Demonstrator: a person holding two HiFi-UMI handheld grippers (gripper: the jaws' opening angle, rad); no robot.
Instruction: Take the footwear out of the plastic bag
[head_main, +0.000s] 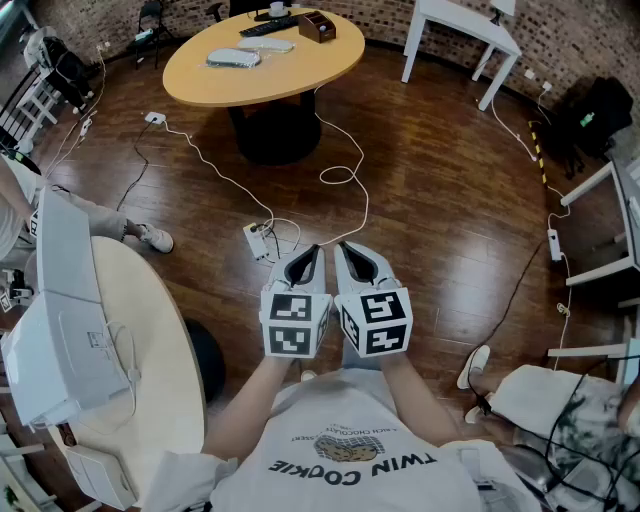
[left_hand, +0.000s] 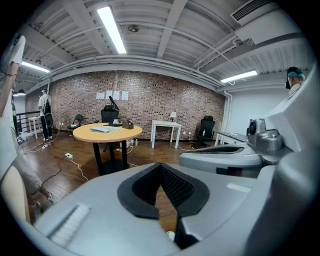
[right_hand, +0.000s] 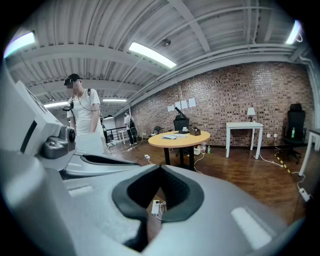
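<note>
Two grippers: my left gripper (head_main: 308, 252) and right gripper (head_main: 346, 252) are side by side just in front of my chest, nearly touching, both pointing forward over the floor.
Left gripper state: jaws brought together at the tips, nothing between them but floor seen through the notch.
Right gripper state: jaws fully together, nothing held.
Bag and footwear: none in view that I can make out. No plastic bag shows in any view, so I cannot tell its direction or its long axis from here.
Shoes seen: one shoe (head_main: 156, 239) at the left, on a seated person's foot, so not the task's.
Likely direction: my guess is left. One round table (head_main: 150, 330) stands just beside me there, with one bulky white thing (head_main: 60, 340) at its left edge; what that thing is I cannot tell.
Nearer hand: the left gripper, if the bag is on that side.
Floor ahead: one power strip (head_main: 257, 240) just beyond the gripper tips, with cables trailing away from it.
Farther: one oval wooden table (head_main: 300, 62), well apart.
Farthest: one white table (head_main: 462, 22) by the brick wall.
</note>
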